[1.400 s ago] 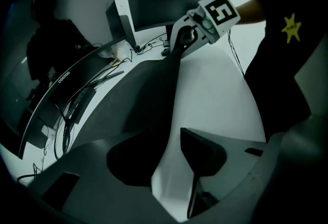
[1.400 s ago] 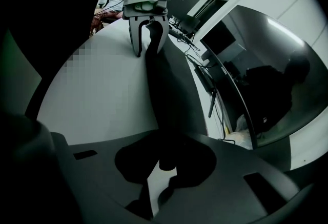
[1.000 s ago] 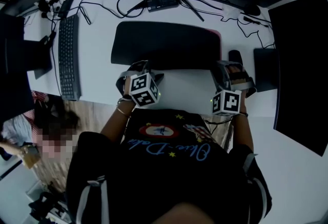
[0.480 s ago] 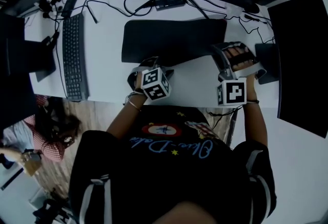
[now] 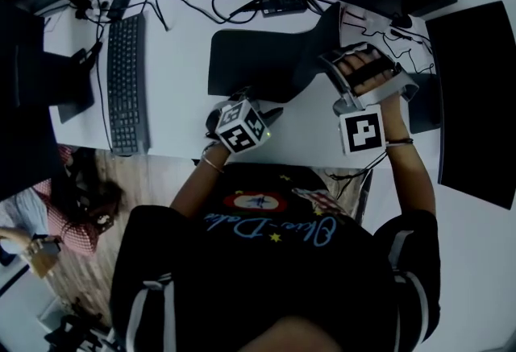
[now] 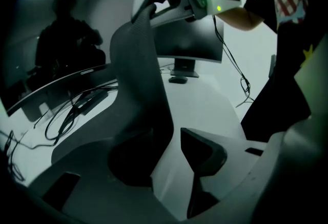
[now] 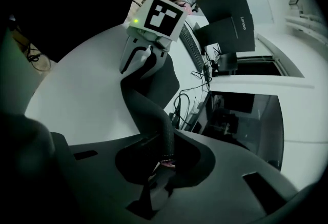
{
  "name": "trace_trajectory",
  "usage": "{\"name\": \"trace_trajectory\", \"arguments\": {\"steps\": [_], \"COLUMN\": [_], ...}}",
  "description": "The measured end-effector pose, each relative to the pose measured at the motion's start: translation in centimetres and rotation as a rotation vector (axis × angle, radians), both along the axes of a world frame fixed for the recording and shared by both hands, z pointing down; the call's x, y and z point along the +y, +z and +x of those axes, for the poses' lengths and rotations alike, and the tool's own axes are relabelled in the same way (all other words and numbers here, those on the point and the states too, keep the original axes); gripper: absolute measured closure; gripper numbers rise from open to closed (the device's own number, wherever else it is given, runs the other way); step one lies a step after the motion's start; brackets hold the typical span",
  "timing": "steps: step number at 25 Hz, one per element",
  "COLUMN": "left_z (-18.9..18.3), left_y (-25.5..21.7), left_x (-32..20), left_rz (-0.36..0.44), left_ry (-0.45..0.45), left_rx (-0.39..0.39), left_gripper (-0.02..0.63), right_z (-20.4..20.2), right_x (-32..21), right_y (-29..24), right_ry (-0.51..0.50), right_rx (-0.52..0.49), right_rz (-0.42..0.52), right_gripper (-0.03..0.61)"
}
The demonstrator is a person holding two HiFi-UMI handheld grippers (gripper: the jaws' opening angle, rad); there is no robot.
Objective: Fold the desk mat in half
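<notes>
Head view: right tool [image 5: 330,60] tight on desk mat [image 5: 258,62] corner, aloft.

Dark T-shirt [image 5: 266,262], lower centre: pale blue script lettering, round red-and-white emblem, yellow stars. Thin bracelets [image 5: 208,162] on left wrist, dark band [image 5: 398,141] on right. White shells on left gripper [image 6: 169,151] and right gripper [image 7: 164,164]; black-and-white marker cubes [image 5: 241,126].

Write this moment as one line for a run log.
right gripper: shut on desk mat, right end raised | left gripper: open, at mat's near edge | fold: not yet done
</notes>
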State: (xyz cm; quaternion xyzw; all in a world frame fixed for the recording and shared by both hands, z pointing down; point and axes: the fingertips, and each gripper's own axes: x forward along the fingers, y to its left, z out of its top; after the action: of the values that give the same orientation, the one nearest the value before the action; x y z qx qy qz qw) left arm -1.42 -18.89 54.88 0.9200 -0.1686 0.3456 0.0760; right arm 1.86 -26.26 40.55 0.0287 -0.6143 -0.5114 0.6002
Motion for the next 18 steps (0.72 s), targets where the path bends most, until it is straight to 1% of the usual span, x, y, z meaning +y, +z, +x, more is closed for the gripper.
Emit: {"name": "trace_trajectory", "arguments": {"steps": [3,5,7,11,18], "left_z": [-2.6,-4.3,-5.8,-8.1,-11.3], "left_y": [-0.6,-0.9,-1.2,-1.5,-1.3], "left_x": [-0.6,-0.8,-0.8,-0.5,0.9], "left_rz": [-0.022,-0.042,-0.055,-0.058,-0.078], "left_ry": [-0.100,-0.169,-0.220,-0.282,-0.348], "left_rx": [0.076,0.121,0.153,0.180,0.198], "left_gripper": [0.454,0.454,0.454,0.454,0.454], "right_z": [-2.2,-3.8,-5.6,-8.8,-14.4], "right_x": [-0.5,-0.8,-1.0,-0.9,-0.1], "right_y": [0.1,0.3,0.9,2.6,5.9], "right_ry": [-0.061,-0.096,-0.118,-0.133,-0.152], "right_rx": [0.039,0.042,0.034,0.012,-0.065], "right_rz": [0.006,0.007,-0.007,-0.068,-0.129], "right_gripper": [0.541,0.541,0.541,0.541,0.540]}}
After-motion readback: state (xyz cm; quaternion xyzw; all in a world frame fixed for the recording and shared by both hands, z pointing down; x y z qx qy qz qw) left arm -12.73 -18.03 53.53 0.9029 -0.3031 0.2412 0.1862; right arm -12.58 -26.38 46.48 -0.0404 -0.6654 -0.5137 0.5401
